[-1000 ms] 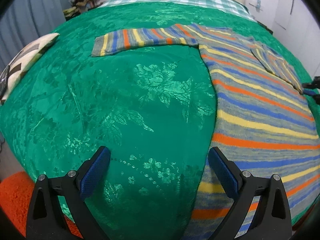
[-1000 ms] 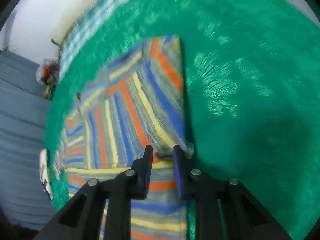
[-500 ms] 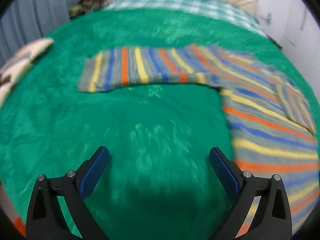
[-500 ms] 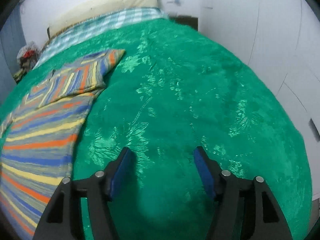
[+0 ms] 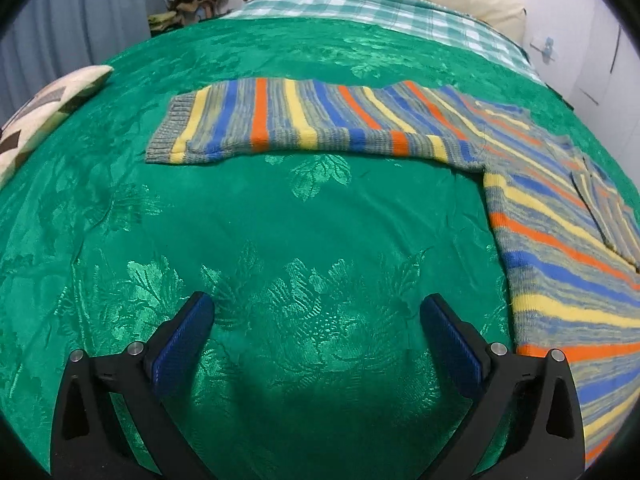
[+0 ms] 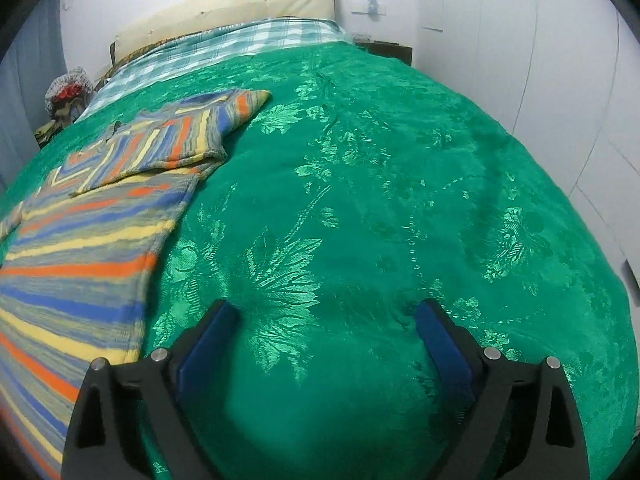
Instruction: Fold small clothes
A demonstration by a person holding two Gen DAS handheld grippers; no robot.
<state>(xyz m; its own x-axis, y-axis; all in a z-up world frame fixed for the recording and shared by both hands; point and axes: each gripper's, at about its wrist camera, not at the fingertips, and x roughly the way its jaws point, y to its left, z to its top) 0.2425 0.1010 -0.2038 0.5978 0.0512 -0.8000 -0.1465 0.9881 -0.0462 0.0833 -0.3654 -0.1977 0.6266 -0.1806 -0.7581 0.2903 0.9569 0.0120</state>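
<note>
Item: striped sweater (image 5: 552,216), flat mid-bed (image 5: 280,240), one sleeve (image 5: 304,124) spread toward the bed's left edge, the other already folded in — we judge it next; both tongs (image 5: 316,344) (image 6: 324,344) apart, empty

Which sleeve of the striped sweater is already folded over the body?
The right sleeve; it lies across the chest, while the left sleeve is stretched out flat on the bedspread.
</note>
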